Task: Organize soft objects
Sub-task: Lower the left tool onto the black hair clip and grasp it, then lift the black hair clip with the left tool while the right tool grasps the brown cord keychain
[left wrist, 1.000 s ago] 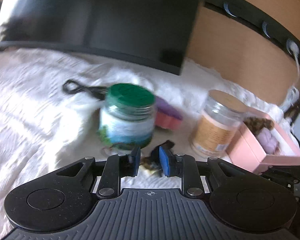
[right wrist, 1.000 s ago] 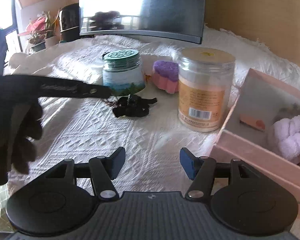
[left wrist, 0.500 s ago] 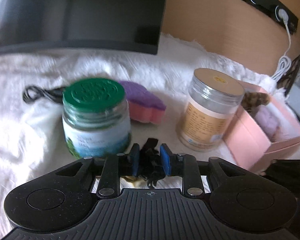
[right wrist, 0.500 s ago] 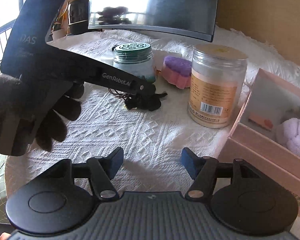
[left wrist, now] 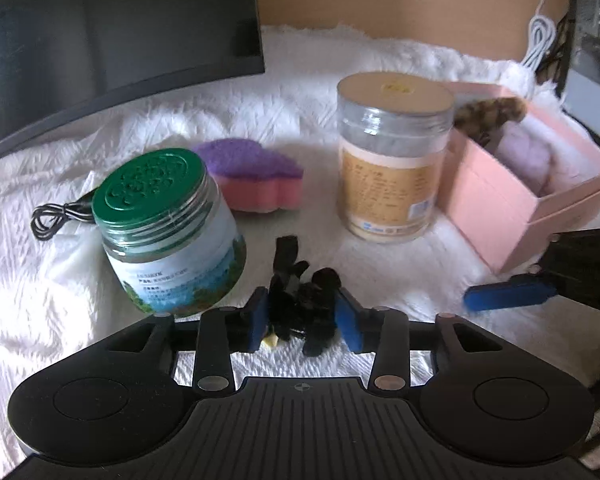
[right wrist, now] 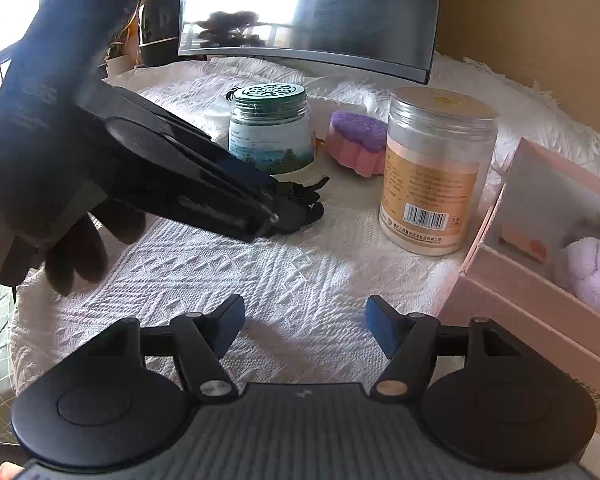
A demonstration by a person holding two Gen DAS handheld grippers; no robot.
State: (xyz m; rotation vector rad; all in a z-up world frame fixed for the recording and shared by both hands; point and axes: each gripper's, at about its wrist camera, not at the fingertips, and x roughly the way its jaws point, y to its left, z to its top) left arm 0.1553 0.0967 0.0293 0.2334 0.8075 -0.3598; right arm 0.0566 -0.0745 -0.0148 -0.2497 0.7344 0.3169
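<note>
A black fabric hair tie (left wrist: 300, 300) lies on the white cloth between the pads of my left gripper (left wrist: 303, 317); the jaws stand close around it, and it also shows in the right wrist view (right wrist: 300, 204) at the left gripper's tip. A purple-topped pink sponge (left wrist: 256, 182) lies behind it. The pink box (left wrist: 512, 200) at right holds a lilac fluffy scrunchie (right wrist: 598, 268) and a leopard-print scrunchie (left wrist: 488, 114). My right gripper (right wrist: 305, 322) is open and empty above the cloth.
A green-lidded jar (left wrist: 168, 232) stands left of the hair tie, and a tan-lidded jar (left wrist: 392, 160) stands right of it. A monitor (right wrist: 308, 12) is at the back. A black cable (left wrist: 56, 220) lies at left. Plants (right wrist: 156, 36) stand far left.
My left gripper has swung right and forward and now has the black hair tie between its pads. The right gripper stayed open and moved slightly forward.
</note>
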